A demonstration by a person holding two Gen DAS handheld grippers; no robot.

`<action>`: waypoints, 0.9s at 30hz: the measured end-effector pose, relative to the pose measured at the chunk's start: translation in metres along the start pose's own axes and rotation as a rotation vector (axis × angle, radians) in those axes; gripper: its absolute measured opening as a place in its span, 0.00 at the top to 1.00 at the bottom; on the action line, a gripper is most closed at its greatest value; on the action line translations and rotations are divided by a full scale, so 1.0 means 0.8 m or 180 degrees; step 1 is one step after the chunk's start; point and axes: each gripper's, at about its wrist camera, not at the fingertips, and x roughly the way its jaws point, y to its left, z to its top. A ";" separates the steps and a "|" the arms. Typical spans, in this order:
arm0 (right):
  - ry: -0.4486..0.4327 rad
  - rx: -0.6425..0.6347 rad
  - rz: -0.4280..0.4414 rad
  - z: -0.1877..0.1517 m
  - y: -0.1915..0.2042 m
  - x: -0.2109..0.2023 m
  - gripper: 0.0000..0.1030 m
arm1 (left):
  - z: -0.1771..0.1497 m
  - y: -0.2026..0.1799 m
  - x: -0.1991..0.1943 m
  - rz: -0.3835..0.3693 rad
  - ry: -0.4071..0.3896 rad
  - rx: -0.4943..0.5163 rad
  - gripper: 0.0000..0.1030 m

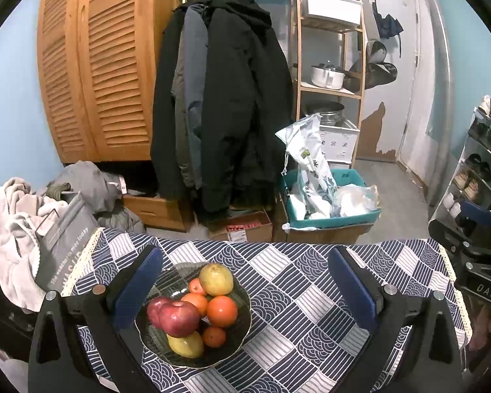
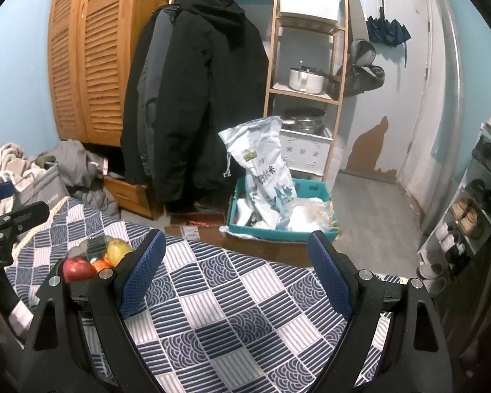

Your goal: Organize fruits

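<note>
Fruit all piled in a dark glass bowl (image 1: 242,322) on the left part of the table (image 1: 311,294), over a blue-and-white patterned cloth (image 1: 298,314). Counted in the left wrist view: 2 red apples (image 1: 176,317) touching each other at the front left, 2 yellow pears, 1 at the back (image 1: 216,279) and 1 at the front (image 1: 186,345) half under the apples, plus 4 oranges (image 1: 222,311) of mixed sizes packed in the middle and right.

Left gripper (image 1: 245,291) wide apart, nothing between the pads, just hanging above the table with the bowl sitting near its left finger (image 1: 137,288). Not touching any fruit.

Right gripper (image 2: 237,275) also spread wide and empty, over bare cloth further right. From its camera only a bit of the bowl (image 2: 95,244) peeking out behind the left finger (image 2: 140,275): 1 apple (image 2: 77,269), 1 orange (image 2: 100,265), 1 pear (image 2: 118,251).

Behind the table: dark coats (image 1: 219,104) on a rail, a wooden louvred wardrobe (image 1: 98,65), a shelf (image 1: 330,65) with pots, a teal crate (image 1: 334,216) stuffed with bags
</note>
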 end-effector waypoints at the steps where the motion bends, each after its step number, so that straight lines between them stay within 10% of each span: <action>1: -0.0003 0.0004 0.0002 -0.001 0.001 0.000 0.15 | 0.000 0.000 0.000 -0.0002 -0.0002 -0.0004 0.01; 27: 0.0010 -0.0047 -0.0009 -0.002 -0.003 -0.005 0.15 | -0.001 0.005 0.000 0.0020 0.0077 -0.0193 0.01</action>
